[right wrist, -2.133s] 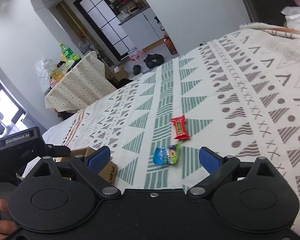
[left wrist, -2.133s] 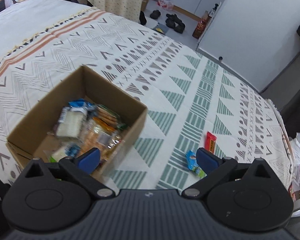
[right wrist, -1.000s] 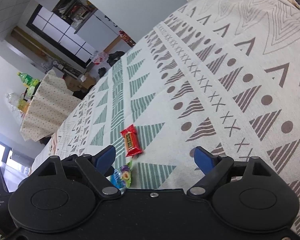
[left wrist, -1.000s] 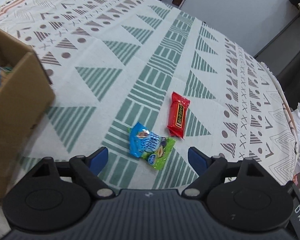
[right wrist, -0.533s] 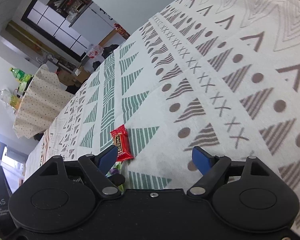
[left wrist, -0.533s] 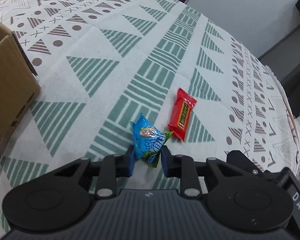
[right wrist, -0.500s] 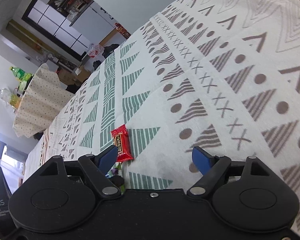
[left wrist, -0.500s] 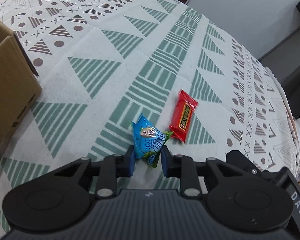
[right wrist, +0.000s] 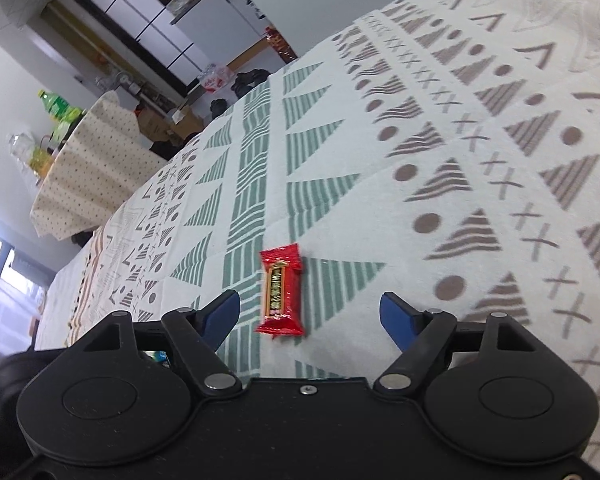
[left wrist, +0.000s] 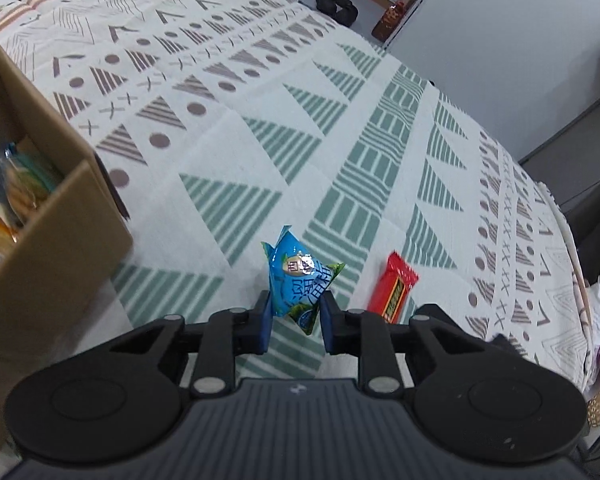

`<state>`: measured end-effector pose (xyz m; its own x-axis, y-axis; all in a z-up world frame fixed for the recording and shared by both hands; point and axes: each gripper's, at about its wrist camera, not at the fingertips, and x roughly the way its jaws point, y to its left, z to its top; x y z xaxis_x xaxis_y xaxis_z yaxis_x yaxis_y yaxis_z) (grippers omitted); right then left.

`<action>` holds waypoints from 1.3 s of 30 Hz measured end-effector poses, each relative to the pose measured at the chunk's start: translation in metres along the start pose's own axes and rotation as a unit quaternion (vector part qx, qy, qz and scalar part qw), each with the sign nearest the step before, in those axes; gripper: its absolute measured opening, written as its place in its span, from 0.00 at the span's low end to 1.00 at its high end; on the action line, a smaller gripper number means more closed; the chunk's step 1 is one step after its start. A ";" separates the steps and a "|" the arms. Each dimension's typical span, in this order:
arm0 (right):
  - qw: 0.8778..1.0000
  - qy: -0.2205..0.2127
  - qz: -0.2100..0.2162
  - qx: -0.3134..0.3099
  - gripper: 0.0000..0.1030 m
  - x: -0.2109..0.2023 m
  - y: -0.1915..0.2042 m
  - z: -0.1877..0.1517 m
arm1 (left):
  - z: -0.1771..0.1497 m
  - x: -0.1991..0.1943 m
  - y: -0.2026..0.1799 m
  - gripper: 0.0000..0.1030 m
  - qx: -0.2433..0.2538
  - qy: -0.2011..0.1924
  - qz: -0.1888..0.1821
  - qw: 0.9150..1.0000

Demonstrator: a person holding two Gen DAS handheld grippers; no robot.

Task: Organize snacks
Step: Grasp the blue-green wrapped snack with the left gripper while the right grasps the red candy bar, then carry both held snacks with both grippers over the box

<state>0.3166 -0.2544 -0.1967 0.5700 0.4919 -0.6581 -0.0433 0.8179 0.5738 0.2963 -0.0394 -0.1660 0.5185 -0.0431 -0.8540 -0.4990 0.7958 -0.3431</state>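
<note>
Left wrist: fingers [left wrist: 294, 316] clamp blue packet [left wrist: 296, 278]; right fingers [right wrist: 310, 314], apart, closing around red bar [right wrist: 281, 290].

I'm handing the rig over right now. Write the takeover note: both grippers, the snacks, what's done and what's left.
Left gripper: shut on the blue snack packet, beside the cardboard box.
Right gripper: fingers apart and closing, nothing gripped; the red snack bar lies on the bedspread between them.
Done: several snacks are in the box.
Left: drop the blue packet in the box, then grasp and box the red bar.
</note>
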 end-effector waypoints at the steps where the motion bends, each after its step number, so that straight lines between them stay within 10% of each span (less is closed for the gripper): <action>1: 1.000 -0.001 0.001 -0.006 0.74 0.002 0.003 0.000 | 0.002 -0.001 0.001 0.23 0.000 -0.002 0.001 1.000; 12: 0.998 0.006 -0.021 -0.055 0.60 0.034 0.028 0.001 | 0.013 0.000 0.011 0.23 -0.006 -0.006 0.016 1.000; 14: 0.998 0.008 -0.026 -0.053 0.51 0.038 0.028 0.000 | 0.013 -0.003 0.011 0.23 -0.003 -0.010 0.018 1.000; 16: 0.998 0.011 -0.034 -0.059 0.20 0.040 0.029 -0.001 | 0.014 -0.006 0.011 0.23 -0.003 -0.012 0.021 1.000; 39: 0.999 -0.034 0.033 -0.001 0.19 -0.035 0.044 -0.010 | 0.002 -0.102 0.022 0.23 0.007 -0.067 0.010 0.998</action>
<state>0.2863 -0.2325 -0.1535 0.6210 0.5226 -0.5841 -0.0845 0.7855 0.6130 0.2334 -0.0166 -0.0854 0.5967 0.0528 -0.8007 -0.5005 0.8045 -0.3199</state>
